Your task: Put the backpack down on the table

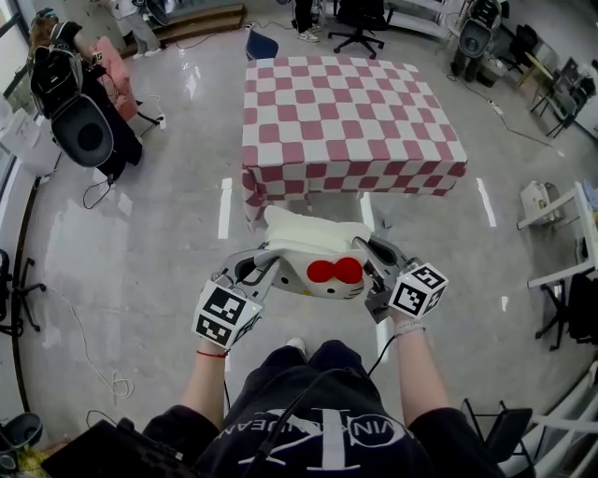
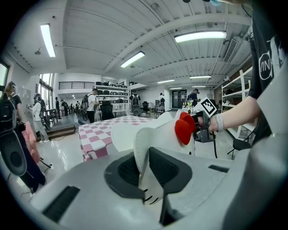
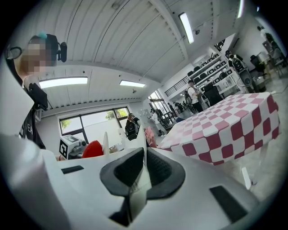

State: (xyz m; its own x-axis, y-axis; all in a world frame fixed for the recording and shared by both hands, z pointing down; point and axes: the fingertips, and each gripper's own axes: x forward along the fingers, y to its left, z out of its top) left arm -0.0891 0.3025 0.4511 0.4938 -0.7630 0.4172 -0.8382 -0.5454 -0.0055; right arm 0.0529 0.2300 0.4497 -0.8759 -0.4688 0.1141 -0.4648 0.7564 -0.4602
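A white cat-shaped backpack (image 1: 313,250) with a red bow (image 1: 334,272) hangs in the air between my two grippers, in front of the person's legs. My left gripper (image 1: 264,271) is shut on its left edge, and the white flap (image 2: 143,157) sits pinched between the dark pads. My right gripper (image 1: 374,271) is shut on the right side, with a thin white edge (image 3: 138,179) clamped between its pads. The table (image 1: 346,121) with a pink and white checked cloth stands ahead, a short way beyond the backpack.
Grey shiny floor (image 1: 159,243) surrounds the table. A rack with bags (image 1: 79,103) stands at the far left, office chairs (image 1: 360,19) behind the table, and shelving (image 1: 570,243) at the right. Cables (image 1: 93,355) trail on the floor at left. People stand far back in the room.
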